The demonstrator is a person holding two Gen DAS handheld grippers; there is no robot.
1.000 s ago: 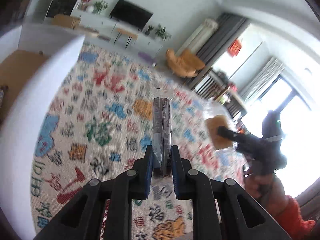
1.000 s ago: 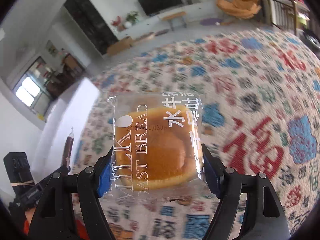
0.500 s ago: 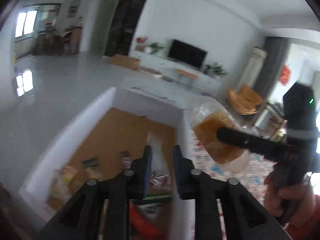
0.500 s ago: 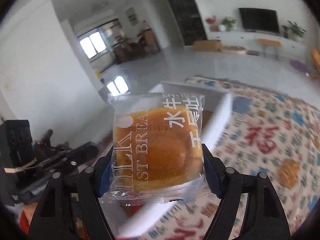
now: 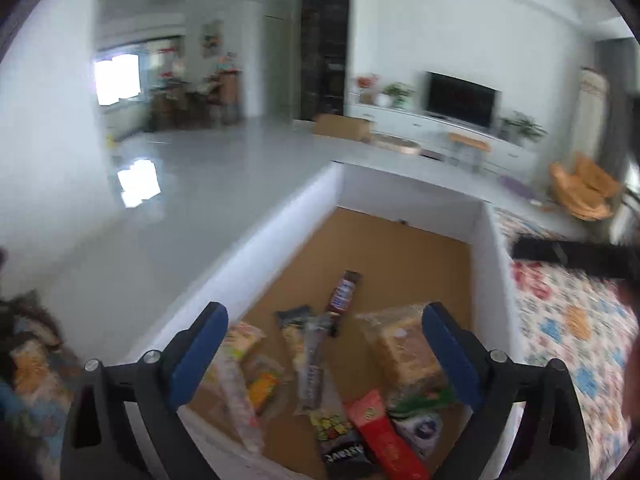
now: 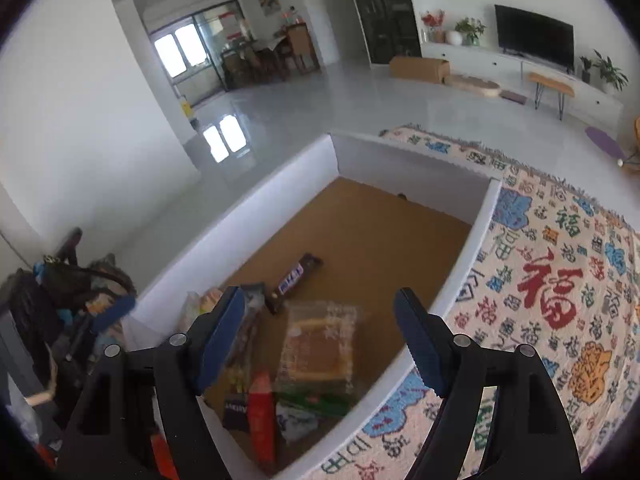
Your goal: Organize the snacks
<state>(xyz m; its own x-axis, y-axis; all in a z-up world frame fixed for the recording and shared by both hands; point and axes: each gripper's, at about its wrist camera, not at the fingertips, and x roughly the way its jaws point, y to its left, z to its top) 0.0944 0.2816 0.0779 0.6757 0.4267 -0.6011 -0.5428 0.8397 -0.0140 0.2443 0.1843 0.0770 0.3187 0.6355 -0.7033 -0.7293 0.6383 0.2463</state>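
Well along: a heap of snacks (image 5: pixel 320 364) inside the white box (image 5: pixel 490 264), both the left gripper (image 5: pixel 322 344), jaws opening, and the right gripper (image 6: pixel 320 334) spread and empty, no loose packets visible on the rug (image 6: pixel 560 288).

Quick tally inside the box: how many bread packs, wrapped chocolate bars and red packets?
Bread pack: 1
Chocolate bar: 1
Red packet: 1
Total: 3. The other wrappers in the box are too blurred to sort.
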